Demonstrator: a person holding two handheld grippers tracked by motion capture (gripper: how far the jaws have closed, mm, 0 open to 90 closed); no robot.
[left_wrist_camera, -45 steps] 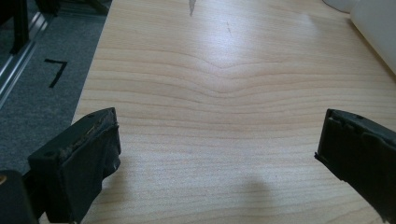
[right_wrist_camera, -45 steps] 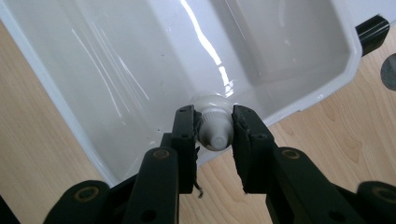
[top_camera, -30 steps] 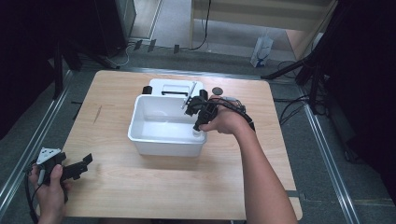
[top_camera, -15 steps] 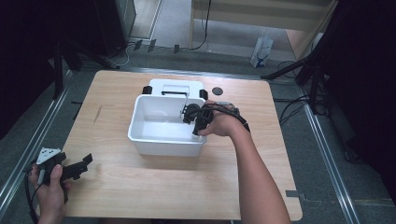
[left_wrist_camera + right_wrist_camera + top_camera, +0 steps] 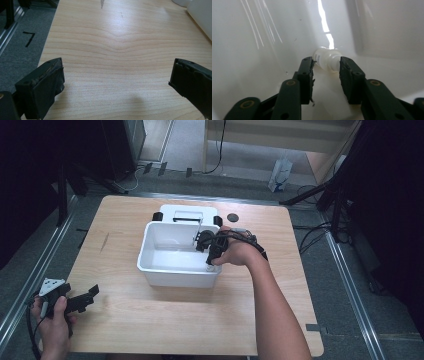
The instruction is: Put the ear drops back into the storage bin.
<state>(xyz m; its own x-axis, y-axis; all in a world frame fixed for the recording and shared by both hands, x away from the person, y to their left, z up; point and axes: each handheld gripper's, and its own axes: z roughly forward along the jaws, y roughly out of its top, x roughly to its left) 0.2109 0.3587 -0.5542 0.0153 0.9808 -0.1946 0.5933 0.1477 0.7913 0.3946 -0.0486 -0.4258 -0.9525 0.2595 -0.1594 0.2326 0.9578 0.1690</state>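
A small white bottle (image 5: 327,60) lies low in a white plastic bin (image 5: 175,277), near where its wall meets the floor. My right gripper (image 5: 325,65) reaches down into the bin and is shut on the bottle, one jaw against each side. In the high view the right gripper (image 5: 207,247) sits inside the bin's right half, with the hand over the rim. My left gripper (image 5: 85,297) is held at the table's front left corner, open, with bare wood between its jaws (image 5: 117,72).
A white boxy device (image 5: 187,212) stands right behind the bin. A small black disc (image 5: 232,217) lies on the table to its right. The bin's corner (image 5: 202,15) shows at the far right of the left gripper view. The wooden table (image 5: 150,330) ends close to the left hand.
My right gripper has come down from above the bin's far rim to deep inside the bin. The left gripper has stayed where it was.
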